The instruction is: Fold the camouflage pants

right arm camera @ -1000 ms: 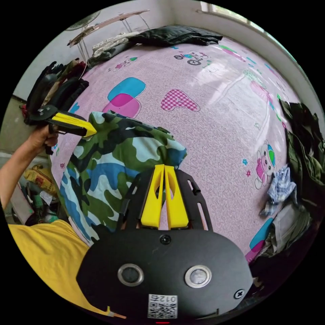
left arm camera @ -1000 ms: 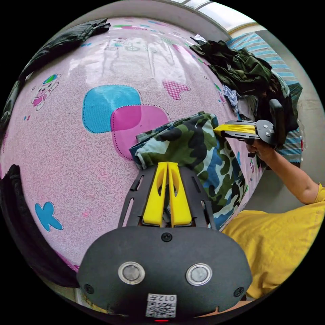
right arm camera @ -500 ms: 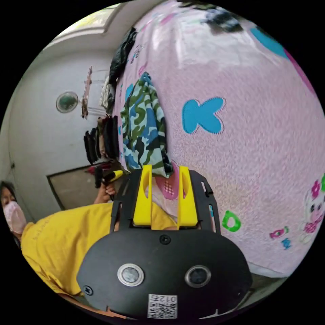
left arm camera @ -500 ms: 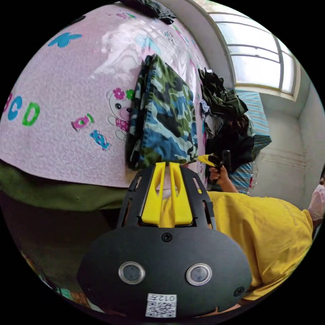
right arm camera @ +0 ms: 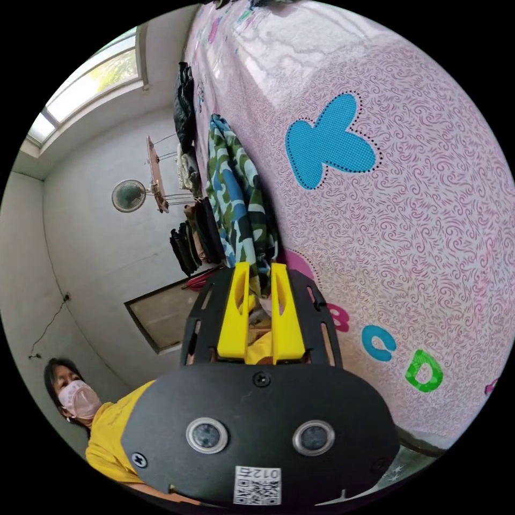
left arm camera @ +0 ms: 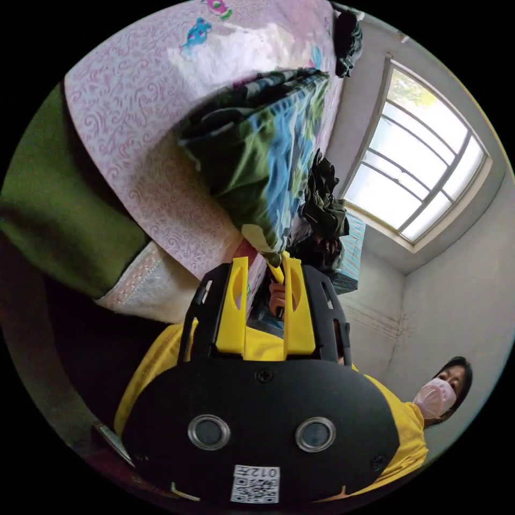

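Folded camouflage pants (right arm camera: 236, 193) on bed (right arm camera: 429, 214); left claw (left arm camera: 265, 265) wide, right claw (right arm camera: 256, 271) narrowly parted, both at pants' edge.

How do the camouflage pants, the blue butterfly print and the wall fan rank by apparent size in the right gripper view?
1. camouflage pants
2. blue butterfly print, close behind; its nearness to the camera makes this gap unsure
3. wall fan, clearly smallest and far off

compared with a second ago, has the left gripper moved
yes. it was shut at the camouflage pants over the pink sheet; now the left gripper is open and back past the sheet's edge, pants just beyond its tips.
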Demonstrator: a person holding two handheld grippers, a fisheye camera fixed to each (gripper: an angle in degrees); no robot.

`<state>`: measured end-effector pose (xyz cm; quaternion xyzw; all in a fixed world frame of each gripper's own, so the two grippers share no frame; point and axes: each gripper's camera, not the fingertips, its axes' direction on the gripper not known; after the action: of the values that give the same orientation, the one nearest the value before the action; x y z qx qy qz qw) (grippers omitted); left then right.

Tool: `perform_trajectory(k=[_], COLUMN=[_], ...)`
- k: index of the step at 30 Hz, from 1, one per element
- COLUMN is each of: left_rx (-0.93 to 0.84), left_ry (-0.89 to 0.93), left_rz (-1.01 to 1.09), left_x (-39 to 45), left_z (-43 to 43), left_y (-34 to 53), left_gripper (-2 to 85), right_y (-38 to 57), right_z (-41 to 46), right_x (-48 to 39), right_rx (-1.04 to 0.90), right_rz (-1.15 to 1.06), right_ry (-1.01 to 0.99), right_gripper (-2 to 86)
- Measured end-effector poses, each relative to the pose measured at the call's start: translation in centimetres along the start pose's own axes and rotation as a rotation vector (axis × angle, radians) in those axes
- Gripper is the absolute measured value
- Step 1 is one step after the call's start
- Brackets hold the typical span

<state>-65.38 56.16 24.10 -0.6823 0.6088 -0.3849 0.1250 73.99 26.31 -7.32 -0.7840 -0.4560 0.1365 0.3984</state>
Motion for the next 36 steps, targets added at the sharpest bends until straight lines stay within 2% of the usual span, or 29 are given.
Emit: perform_trajectory(k=[4,9,16,21,25,29,31,34,36], left_rx=[0.025,0.143,0.240,0.210,0.138,0.009,-0.045,-0.118,-0.162], left_ry=[0.073,0.252,0.313,0.209,0.170,0.045,-0.019,-0.116,-0.177], left_rz=[-0.035,-0.059,-0.048,-0.028,0.014,0.024,0.020,0.015,0.018], left_x=[0.9,3.0,5.8,10.2,13.2,14.2,14.2,14.2,14.6], left_z=[0.7,1.3,2.1,3.3,2.9,1.2,0.6,0.3,1.2], left_y=[0.2,1.1,2.7,3.7,4.9,5.6,5.9,6.4,6.8], left_gripper=[13.5,16.0,14.9,7.8,7.3,7.2,7.1,6.9,6.8], right_y=[0.2,0.4,1.0,1.3,-0.4,-3.5,-5.3,-8.6,-10.3], right_z=[-1.3,-1.7,-0.1,1.5,1.7,2.4,3.6,6.5,8.3], right_x=[-2.2,-4.6,-6.9,-6.4,-2.5,-3.6,-5.0,-6.2,-5.9], right_rx=[0.023,0.027,-0.063,-0.164,-0.120,-0.053,-0.081,-0.147,-0.186], right_rz=[0.014,0.016,-0.036,-0.122,-0.040,-0.185,-0.269,-0.377,-0.379], right_ry=[-0.073,-0.102,-0.067,0.009,-0.073,0.014,0.045,0.233,0.227], right_gripper=[3.0,2.2,3.1,7.3,11.5,12.4,12.8,13.5,13.6])
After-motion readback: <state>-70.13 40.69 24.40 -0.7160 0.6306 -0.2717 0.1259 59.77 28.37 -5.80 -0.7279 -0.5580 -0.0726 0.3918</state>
